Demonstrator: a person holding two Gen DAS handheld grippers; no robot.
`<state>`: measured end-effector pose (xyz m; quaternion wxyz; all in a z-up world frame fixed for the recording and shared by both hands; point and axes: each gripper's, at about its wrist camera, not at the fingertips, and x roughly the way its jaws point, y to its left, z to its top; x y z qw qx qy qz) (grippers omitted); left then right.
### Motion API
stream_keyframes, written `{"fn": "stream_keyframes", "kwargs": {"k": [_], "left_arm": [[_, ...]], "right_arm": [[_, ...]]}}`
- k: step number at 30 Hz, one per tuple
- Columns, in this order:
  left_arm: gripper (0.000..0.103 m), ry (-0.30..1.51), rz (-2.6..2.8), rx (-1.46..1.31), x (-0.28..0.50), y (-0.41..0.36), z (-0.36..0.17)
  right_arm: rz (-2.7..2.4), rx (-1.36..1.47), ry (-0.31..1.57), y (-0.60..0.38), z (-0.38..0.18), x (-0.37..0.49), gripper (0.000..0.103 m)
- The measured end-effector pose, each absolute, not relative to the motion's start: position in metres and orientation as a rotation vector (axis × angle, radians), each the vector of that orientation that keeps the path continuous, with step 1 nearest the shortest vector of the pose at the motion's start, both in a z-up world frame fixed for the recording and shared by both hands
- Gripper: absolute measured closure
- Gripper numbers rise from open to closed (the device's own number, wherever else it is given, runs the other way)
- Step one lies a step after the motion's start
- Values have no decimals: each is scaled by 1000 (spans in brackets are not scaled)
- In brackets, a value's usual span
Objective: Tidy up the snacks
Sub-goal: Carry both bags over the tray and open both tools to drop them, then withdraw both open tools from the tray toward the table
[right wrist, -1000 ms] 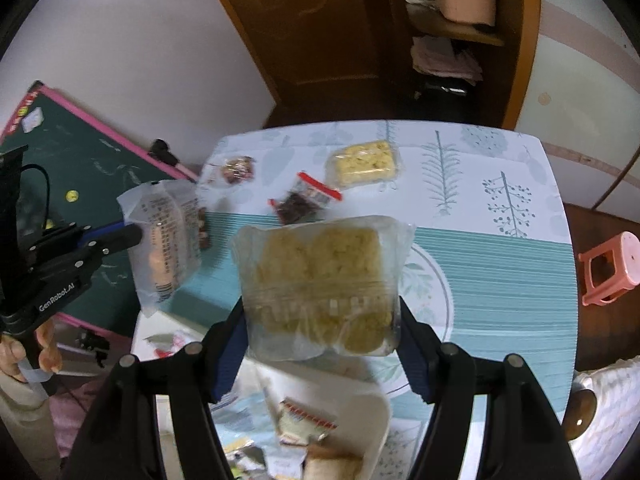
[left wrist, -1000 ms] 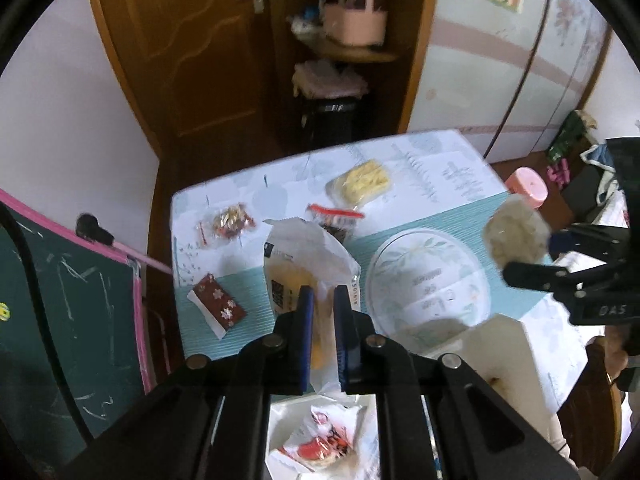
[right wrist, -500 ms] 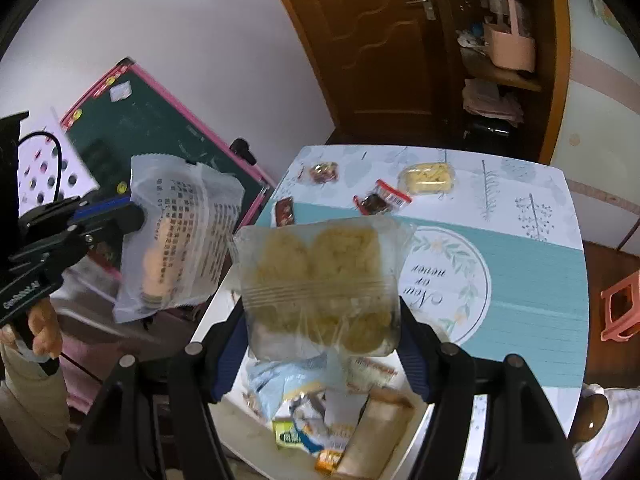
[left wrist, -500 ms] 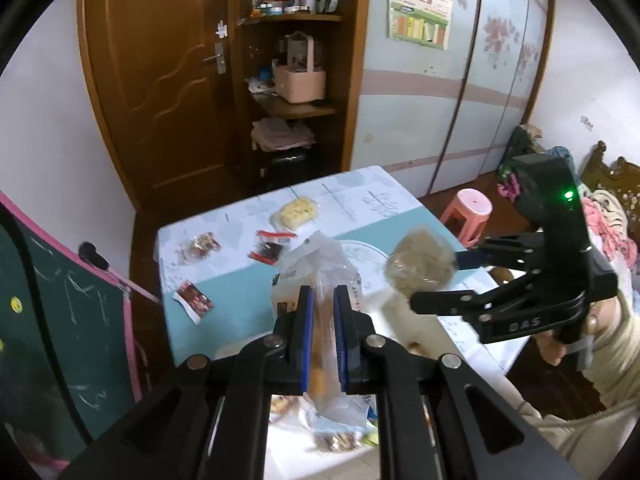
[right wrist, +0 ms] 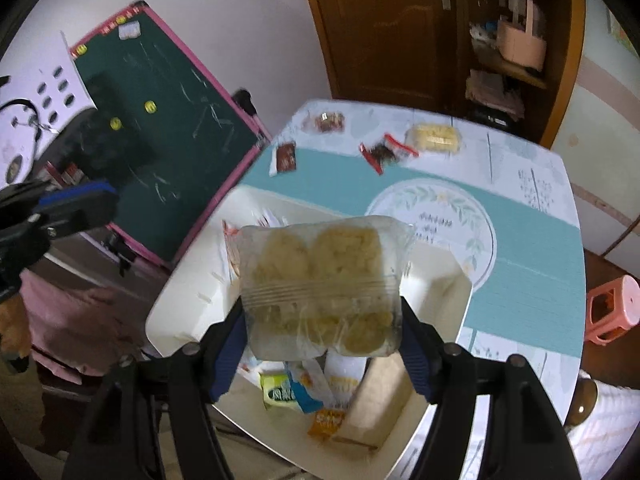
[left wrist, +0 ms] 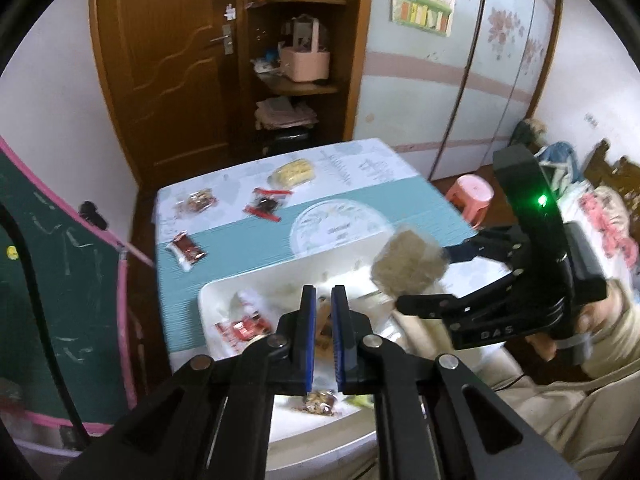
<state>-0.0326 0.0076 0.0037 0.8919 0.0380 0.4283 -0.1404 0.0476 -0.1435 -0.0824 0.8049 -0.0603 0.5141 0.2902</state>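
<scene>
Right gripper (right wrist: 322,344) over the white bin (right wrist: 188,288), jaws opening with the clear cracker bag (right wrist: 324,280) still between them; left gripper (left wrist: 323,332) pinched together, empty, above the same bin.

Background, non-task items only.
Brown wooden door (left wrist: 172,64) with a metal handle, closed, at rear left. Just right of it, an open wooden shelf unit (left wrist: 296,40): small bottles on the top shelf, a pink basket (left wrist: 305,60) on the middle shelf, folded cloth (left wrist: 282,114) below.
Pale wardrobe doors (left wrist: 440,92) with floral decals; a colourful paper chart (left wrist: 424,8) is stuck high on one.
Green chalkboard with pink frame (right wrist: 168,128) leans against the white wall left of the table (right wrist: 532,256).
Pink plastic stool (right wrist: 612,308) on the floor, right of the table.
</scene>
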Motion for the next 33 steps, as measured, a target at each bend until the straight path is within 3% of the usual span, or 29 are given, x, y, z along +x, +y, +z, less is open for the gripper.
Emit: {"fn": "stream_keyframes", "kwargs": {"k": [2, 6, 7, 17, 22, 33], "left_arm": [[87, 898, -275, 98, -35, 7, -2], [35, 896, -260, 84, -40, 6, -15], [30, 894, -260, 77, -41, 6, -17], [30, 940, -290, 21, -41, -3, -45], [21, 954, -291, -28, -40, -2, -53], [20, 1006, -300, -88, -34, 1, -74]], "right_arm": [[604, -145, 1104, -142, -87, 45, 26], [572, -178, 1079, -139, -91, 39, 23], [571, -179, 1078, -139, -92, 38, 22], [581, -171, 1110, -139, -100, 30, 22], [575, -167, 1136, -139, -108, 28, 22], [535, -190, 1196, -137, -117, 30, 22]]}}
